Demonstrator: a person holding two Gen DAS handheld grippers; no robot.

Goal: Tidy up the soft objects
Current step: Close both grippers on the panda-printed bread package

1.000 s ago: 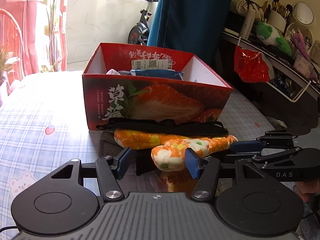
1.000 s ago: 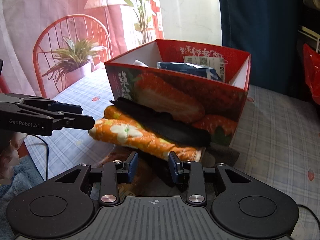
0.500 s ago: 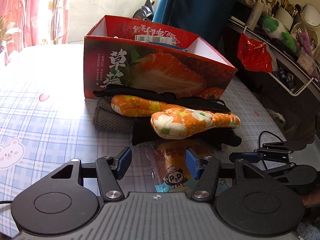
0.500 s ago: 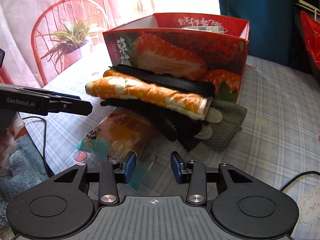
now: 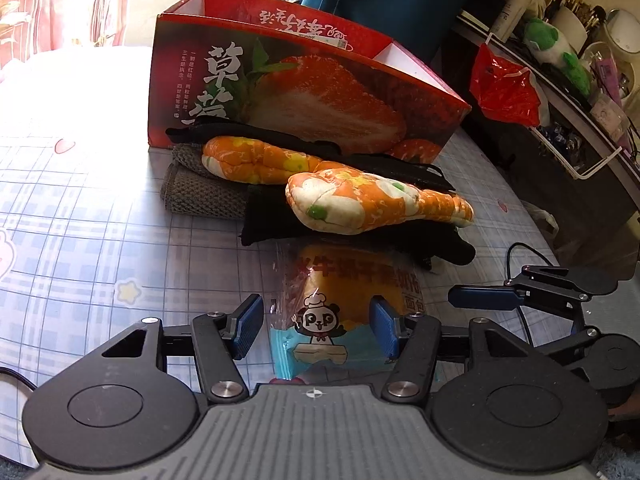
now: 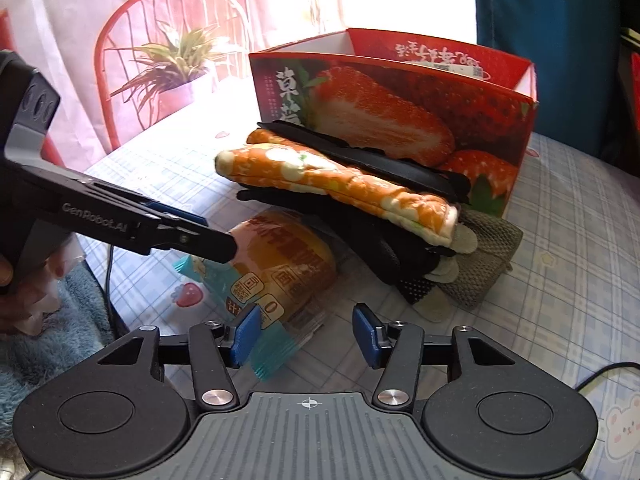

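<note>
Both grippers are held low over the counter (image 5: 80, 208), pointed at the packaged bun (image 5: 352, 300). Left gripper (image 5: 316, 326): jaws parted, the near end of the wrapper lying between them, and no pad is seen pressing on it. Right gripper (image 6: 306, 332): jaws opening; the crimped teal end of the same wrapper sits by its left pad, and nothing is gripped.

The packaged bun is found flat on the counter, just in front of a stack of soft goods, its far end tucked beneath a black glove (image 5: 280, 216). The stack rests against the strawberry box (image 5: 304, 92).

Handling is judged as follows. The bun is light and easily crushed; its film wrapper is slick and crinkles. A hold across the sealed end, or a gentle one across the body, is advised, with a draw towards the viewer to clear the overlying glove.

Count, as far as can be seen:
- one packaged bun;
- two orange oven mitts (image 5: 376, 204);
- one grey cloth (image 5: 196, 192);
- one flat black item on top, against the box;
- black gloves, number not determinable;
- one box, contents largely hidden.
</note>
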